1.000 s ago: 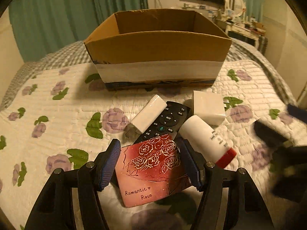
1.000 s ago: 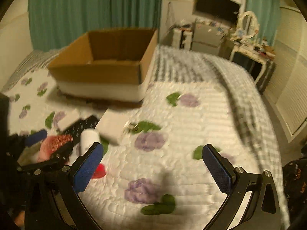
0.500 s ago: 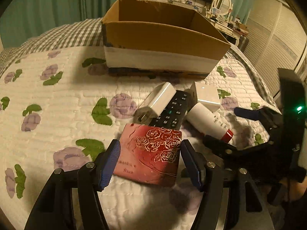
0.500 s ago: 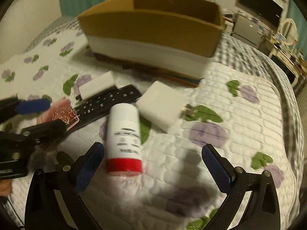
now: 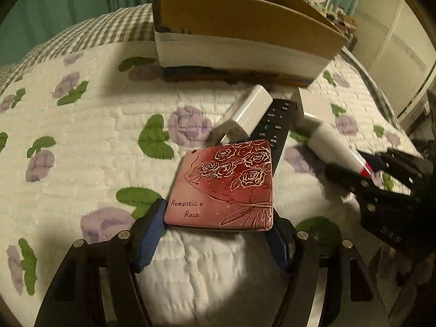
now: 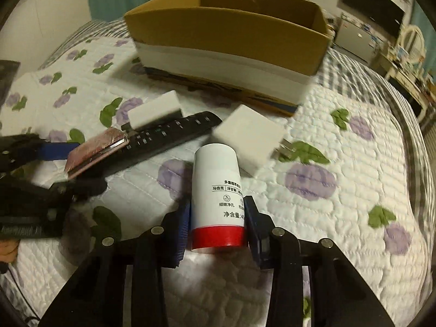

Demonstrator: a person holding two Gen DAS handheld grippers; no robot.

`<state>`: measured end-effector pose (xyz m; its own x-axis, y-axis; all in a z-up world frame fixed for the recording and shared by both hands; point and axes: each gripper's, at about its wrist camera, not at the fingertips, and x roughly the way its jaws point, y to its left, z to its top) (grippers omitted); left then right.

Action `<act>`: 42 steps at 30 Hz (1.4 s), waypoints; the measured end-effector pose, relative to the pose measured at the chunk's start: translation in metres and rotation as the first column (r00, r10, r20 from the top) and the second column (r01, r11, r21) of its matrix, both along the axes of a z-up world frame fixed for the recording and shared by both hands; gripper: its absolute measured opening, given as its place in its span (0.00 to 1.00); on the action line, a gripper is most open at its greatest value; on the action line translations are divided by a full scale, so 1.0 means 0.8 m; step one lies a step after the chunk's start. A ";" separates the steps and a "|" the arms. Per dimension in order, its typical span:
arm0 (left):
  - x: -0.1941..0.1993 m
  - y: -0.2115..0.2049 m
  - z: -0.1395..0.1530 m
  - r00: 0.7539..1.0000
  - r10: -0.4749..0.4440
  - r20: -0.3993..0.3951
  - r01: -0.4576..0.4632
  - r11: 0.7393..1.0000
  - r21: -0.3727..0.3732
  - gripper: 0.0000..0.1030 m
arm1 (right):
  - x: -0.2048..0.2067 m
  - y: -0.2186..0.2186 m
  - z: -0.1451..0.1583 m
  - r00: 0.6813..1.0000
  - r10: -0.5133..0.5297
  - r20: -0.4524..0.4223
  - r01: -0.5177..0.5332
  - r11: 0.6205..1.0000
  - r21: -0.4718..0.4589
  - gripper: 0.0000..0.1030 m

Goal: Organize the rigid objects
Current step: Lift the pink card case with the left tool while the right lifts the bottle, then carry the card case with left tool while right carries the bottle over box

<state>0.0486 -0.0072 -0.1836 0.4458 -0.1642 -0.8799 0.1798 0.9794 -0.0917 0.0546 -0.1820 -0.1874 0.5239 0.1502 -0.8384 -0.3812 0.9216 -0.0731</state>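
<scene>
My left gripper [image 5: 216, 230] is shut on the near end of a red rose-printed case [image 5: 229, 185] marked "Romantic Rose", which rests partly on a black remote [image 5: 275, 128]. My right gripper [image 6: 216, 218] is shut on a white bottle with a red cap [image 6: 216, 190], cap end toward the camera. The bottle [image 5: 335, 147] and right gripper [image 5: 362, 169] also show at the right in the left wrist view. The case [image 6: 95, 147] and remote [image 6: 169, 136] show at the left in the right wrist view. Two white blocks [image 6: 155, 109] [image 6: 248, 136] lie beside the remote.
An open cardboard box [image 6: 226, 43] with a white band stands on the floral quilt [image 6: 340, 190] just behind the objects; it also shows in the left wrist view [image 5: 239, 35]. Dresser and furniture [image 6: 403, 54] stand at the far right beyond the bed.
My left gripper has closed on the rose case. My right gripper swung left to the bottle and closed on it.
</scene>
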 end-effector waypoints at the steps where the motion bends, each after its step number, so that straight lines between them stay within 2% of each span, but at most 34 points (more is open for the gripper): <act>1: -0.001 0.000 0.001 1.000 0.000 0.011 0.000 1.000 0.005 0.69 | -0.002 -0.003 0.002 1.000 -0.011 0.001 0.011 1.000 0.004 0.36; 8: -0.018 -0.004 0.017 0.995 -0.047 0.090 0.039 0.995 0.087 0.66 | -0.008 -0.005 0.004 1.000 -0.028 0.011 0.028 1.000 0.003 0.35; 17: -0.014 0.001 0.037 0.990 -0.065 0.125 0.058 0.996 0.062 0.66 | -0.014 -0.002 0.002 1.000 -0.027 0.007 0.027 1.000 -0.002 0.36; 18: -0.012 0.002 0.038 0.989 -0.066 0.134 0.058 0.997 0.058 0.61 | -0.015 -0.003 0.002 1.000 -0.028 0.007 0.028 1.000 -0.001 0.36; 19: -0.011 0.002 0.043 0.986 -0.076 0.151 0.069 0.996 0.051 0.48 | -0.015 -0.003 0.001 1.000 -0.028 0.007 0.028 1.000 -0.001 0.36; 21: -0.009 -0.002 0.049 0.980 -0.102 0.170 0.096 0.995 0.041 0.33 | -0.016 -0.003 0.001 1.000 -0.030 0.007 0.030 1.000 0.000 0.36; 24: 0.001 -0.009 0.049 0.975 -0.112 0.193 0.097 0.992 0.085 0.32 | -0.016 -0.003 0.001 1.000 -0.030 0.009 0.030 1.000 0.000 0.35; 26: 0.018 -0.002 0.041 0.981 -0.077 0.178 0.060 0.993 0.101 0.32 | -0.017 -0.004 0.002 0.999 -0.030 0.011 0.030 1.000 0.000 0.35; 29: 0.040 0.022 0.030 0.991 0.013 0.134 -0.022 0.998 0.065 0.32 | -0.017 -0.006 0.004 0.999 -0.039 0.019 0.039 0.999 0.004 0.35; 31: 0.051 0.037 0.021 0.993 0.048 0.110 -0.052 0.998 0.033 0.22 | -0.016 -0.008 0.004 0.999 -0.046 0.016 0.046 0.999 0.010 0.35; 32: 0.055 0.043 0.016 0.993 0.059 0.100 -0.061 0.998 0.014 0.22 | -0.015 -0.007 0.003 0.999 -0.048 0.015 0.048 0.999 0.010 0.35; 35: 0.056 0.049 0.014 0.994 0.058 0.097 -0.055 0.998 -0.025 0.19 | -0.011 -0.006 0.002 0.999 -0.049 0.013 0.049 0.999 0.005 0.35; 37: 0.053 0.046 0.016 0.995 0.036 0.096 -0.032 0.999 -0.041 0.13 | -0.010 -0.004 0.002 0.999 -0.047 0.015 0.047 0.999 0.004 0.35; 39: 0.050 0.042 0.016 0.996 0.021 0.087 -0.016 0.998 -0.060 0.10 | -0.010 -0.003 0.002 0.999 -0.046 0.016 0.046 0.999 -0.001 0.35; 42: 0.037 0.034 0.024 0.993 0.000 0.114 0.003 1.000 -0.024 0.09 | -0.013 -0.003 0.003 0.999 -0.047 0.021 0.047 0.999 -0.001 0.35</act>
